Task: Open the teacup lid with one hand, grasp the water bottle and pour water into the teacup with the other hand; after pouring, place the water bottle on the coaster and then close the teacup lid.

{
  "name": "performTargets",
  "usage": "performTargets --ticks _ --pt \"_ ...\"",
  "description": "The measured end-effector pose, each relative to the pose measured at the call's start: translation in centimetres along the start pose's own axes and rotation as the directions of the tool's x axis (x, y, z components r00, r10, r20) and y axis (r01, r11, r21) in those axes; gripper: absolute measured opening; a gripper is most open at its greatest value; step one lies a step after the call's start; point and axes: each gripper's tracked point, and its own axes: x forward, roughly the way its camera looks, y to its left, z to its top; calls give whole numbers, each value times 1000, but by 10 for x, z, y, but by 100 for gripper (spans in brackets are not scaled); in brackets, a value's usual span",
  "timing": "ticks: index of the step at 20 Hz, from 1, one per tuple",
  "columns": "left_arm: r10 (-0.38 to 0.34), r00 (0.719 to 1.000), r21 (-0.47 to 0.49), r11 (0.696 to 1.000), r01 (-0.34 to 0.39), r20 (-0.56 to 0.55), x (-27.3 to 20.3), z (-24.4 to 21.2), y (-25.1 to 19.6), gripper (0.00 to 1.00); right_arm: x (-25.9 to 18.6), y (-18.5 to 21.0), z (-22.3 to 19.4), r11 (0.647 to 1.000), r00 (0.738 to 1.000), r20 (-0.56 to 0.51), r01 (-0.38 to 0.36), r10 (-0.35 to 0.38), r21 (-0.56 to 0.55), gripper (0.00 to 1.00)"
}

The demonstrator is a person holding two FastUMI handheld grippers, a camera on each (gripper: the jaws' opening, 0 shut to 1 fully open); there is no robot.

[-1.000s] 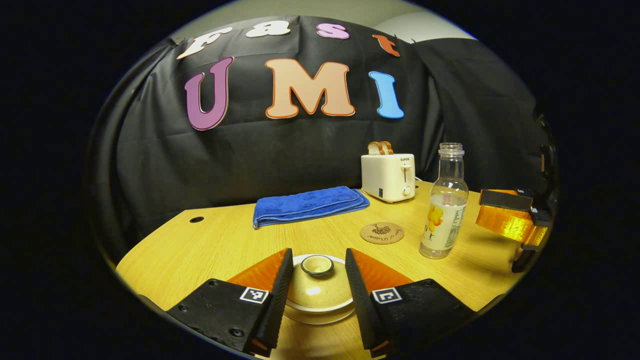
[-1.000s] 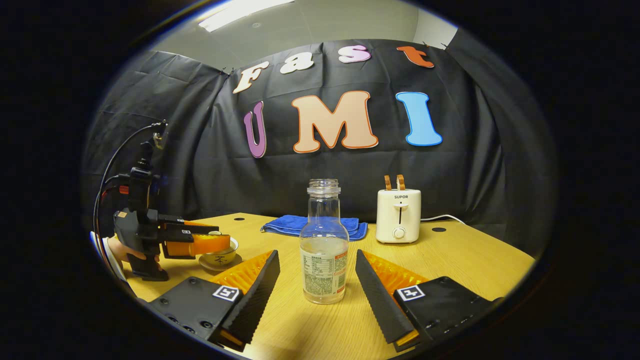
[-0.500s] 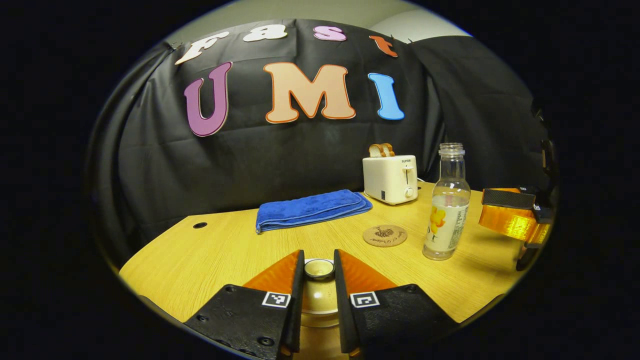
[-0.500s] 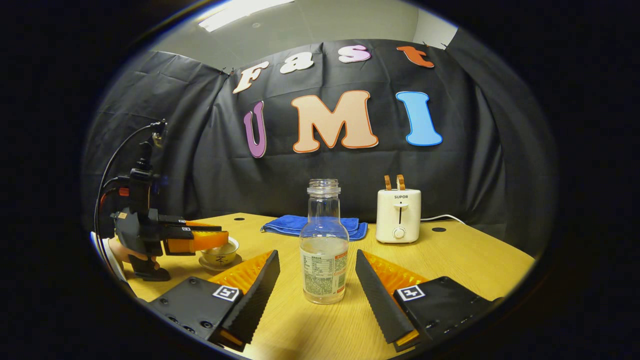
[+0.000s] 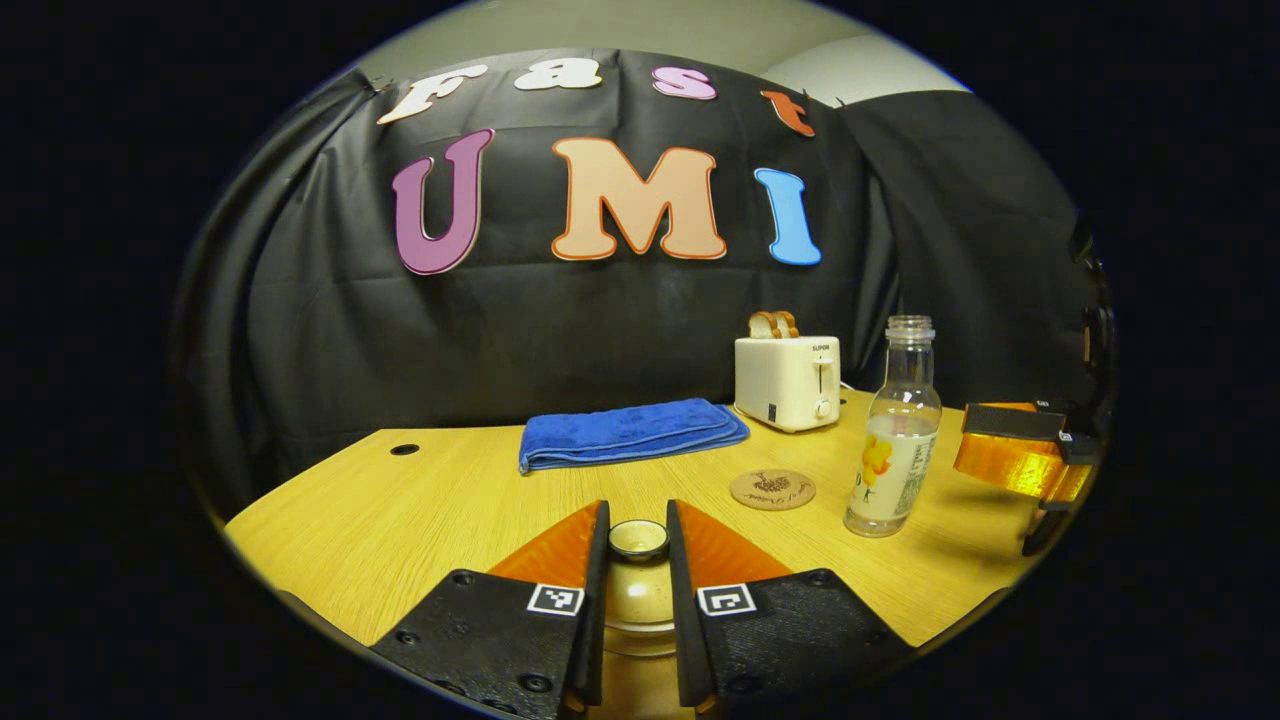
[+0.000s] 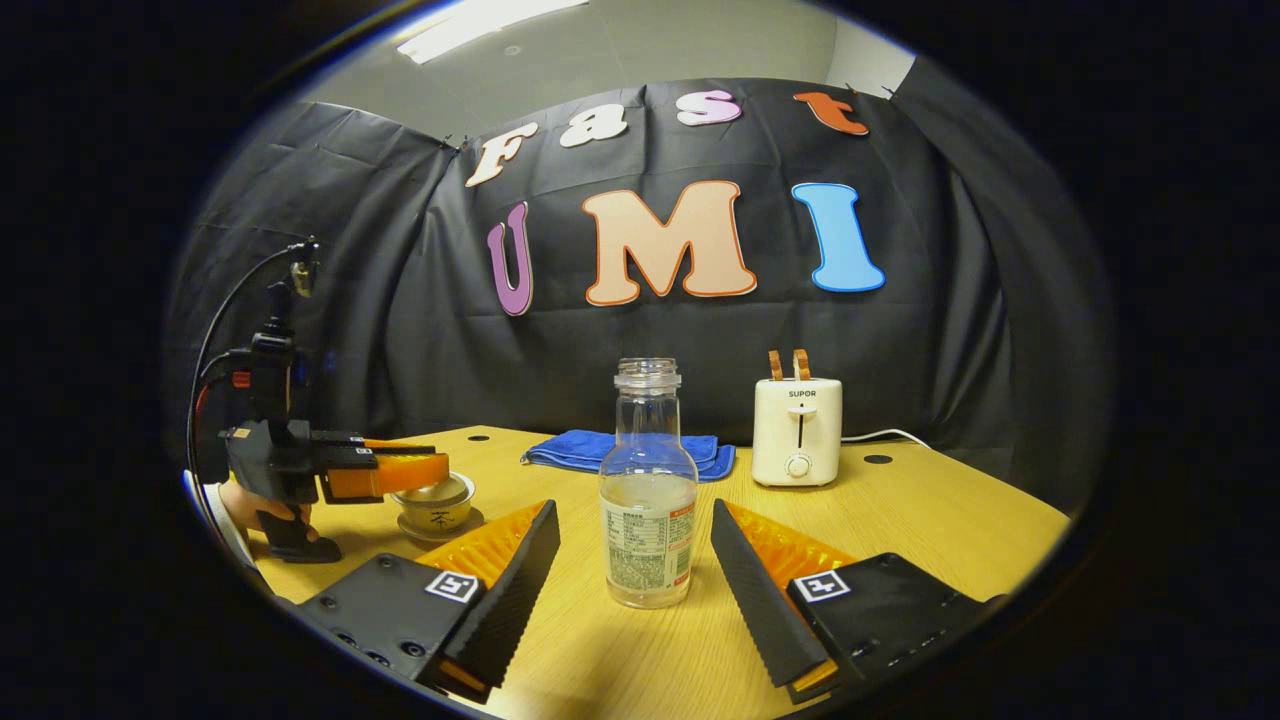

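In the left gripper view the left gripper [image 5: 637, 545] is closed on the knob of the teacup lid [image 5: 638, 590], both fingers pressing it — most of the lid and all of the teacup beneath are hidden between them. In the right gripper view the teacup [image 6: 436, 510] sits on its saucer near the bench's [image 6: 930, 530] left edge. The water bottle [image 6: 648, 500] stands upright and uncapped, long axis vertical, between the wide-open right gripper's [image 6: 635, 560] fingers, touching neither. The coaster [image 5: 772, 489] lies just beside the bottle.
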Motion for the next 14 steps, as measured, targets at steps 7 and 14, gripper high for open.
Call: performTargets --ticks 7,14 --pt "31 998 -22 999 -30 53 -9 6 9 27 1 2 0 1000 1000 -1 -16 16 0 95" --pt "70 995 -25 997 -69 66 -28 8 34 26 23 1 -2 1000 1000 -6 -3 3 -1 95"
